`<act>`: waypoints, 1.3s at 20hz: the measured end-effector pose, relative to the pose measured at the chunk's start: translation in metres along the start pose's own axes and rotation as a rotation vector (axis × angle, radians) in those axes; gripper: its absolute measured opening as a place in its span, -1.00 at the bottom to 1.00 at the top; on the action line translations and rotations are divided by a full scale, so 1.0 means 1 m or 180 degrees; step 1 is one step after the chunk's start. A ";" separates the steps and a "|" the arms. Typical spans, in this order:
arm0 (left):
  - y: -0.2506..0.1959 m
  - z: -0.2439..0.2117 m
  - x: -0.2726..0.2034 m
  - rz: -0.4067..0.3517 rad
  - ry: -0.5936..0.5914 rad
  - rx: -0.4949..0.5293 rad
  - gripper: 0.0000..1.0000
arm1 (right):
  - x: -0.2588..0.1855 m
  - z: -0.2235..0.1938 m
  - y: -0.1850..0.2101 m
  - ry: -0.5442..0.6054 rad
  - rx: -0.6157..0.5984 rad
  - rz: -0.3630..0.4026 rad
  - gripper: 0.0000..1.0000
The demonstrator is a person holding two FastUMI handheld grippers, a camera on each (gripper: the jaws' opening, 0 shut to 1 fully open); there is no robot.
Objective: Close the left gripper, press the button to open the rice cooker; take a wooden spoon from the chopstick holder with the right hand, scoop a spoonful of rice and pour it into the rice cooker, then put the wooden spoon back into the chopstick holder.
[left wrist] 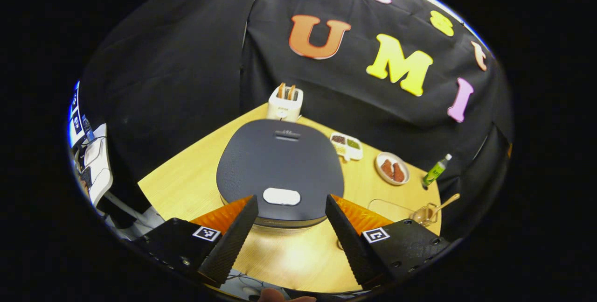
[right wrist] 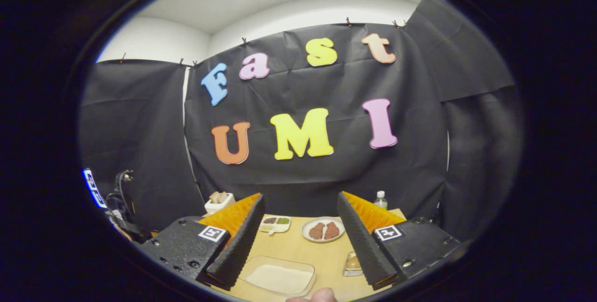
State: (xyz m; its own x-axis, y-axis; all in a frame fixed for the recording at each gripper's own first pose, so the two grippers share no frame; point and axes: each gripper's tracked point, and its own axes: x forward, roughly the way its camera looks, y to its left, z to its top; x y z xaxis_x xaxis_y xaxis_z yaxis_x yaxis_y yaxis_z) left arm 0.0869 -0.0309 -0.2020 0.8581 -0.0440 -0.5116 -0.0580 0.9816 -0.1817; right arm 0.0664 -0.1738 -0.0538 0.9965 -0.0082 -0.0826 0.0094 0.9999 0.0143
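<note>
A dark grey rice cooker (left wrist: pixel 280 166) with its lid down sits on the wooden table (left wrist: pixel 186 185). Its white button (left wrist: pixel 281 196) faces me at the lid's front edge. My left gripper (left wrist: pixel 290 208) hovers above and just in front of that button, jaws wide open, nothing between them. At the right edge a wooden spoon (left wrist: pixel 443 204) leans in a clear chopstick holder (left wrist: pixel 425 214). My right gripper (right wrist: pixel 301 208) is open and held up above the table. Below it lies a clear tray of rice (right wrist: pixel 280 276), with the chopstick holder (right wrist: pixel 353 263) to its right.
A white toaster (left wrist: pixel 285 102) stands behind the cooker. A divided white dish (left wrist: pixel 347 145), a plate with two brown pieces (left wrist: pixel 392 168) and a green-labelled bottle (left wrist: pixel 436 170) line the back right. The clear tray (left wrist: pixel 389 208) lies right of the cooker. Equipment stands off the table's left (left wrist: pixel 91 152).
</note>
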 end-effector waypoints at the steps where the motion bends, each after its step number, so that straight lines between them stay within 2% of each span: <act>1: -0.005 0.010 -0.017 -0.0107 -0.0142 0.0078 0.90 | -0.013 0.006 0.002 -0.0042 -0.0038 -0.0070 1.00; 6: -0.030 0.052 -0.128 -0.0572 -0.0825 0.0414 0.90 | -0.098 0.018 0.027 -0.0196 -0.0121 -0.0420 1.00; 9: -0.046 0.062 -0.187 -0.0801 -0.1174 0.0610 0.89 | -0.145 0.026 0.045 -0.0278 -0.0148 -0.0503 0.96; 13: -0.067 0.061 -0.242 -0.1139 -0.1418 0.0628 0.89 | -0.199 0.036 0.059 -0.0349 -0.0238 -0.0666 1.00; 16: -0.083 0.054 -0.256 -0.1359 -0.1465 0.0588 0.89 | -0.229 0.047 0.069 -0.0426 -0.0232 -0.0749 0.97; 19: -0.081 0.054 -0.262 -0.1357 -0.1482 0.0596 0.89 | -0.244 0.047 0.079 -0.0468 -0.0240 -0.0758 0.96; 26: -0.088 0.052 -0.272 -0.1388 -0.1562 0.0665 0.89 | -0.250 0.046 0.069 -0.0404 -0.0176 -0.0845 1.00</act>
State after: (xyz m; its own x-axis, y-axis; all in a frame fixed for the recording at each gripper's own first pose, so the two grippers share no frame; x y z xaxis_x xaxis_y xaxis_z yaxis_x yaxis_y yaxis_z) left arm -0.1150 -0.0952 -0.0035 0.9153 -0.4022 0.0199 0.4022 0.9107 -0.0937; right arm -0.1779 -0.1035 0.0142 0.9622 -0.2678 0.0491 0.2700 0.9618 -0.0457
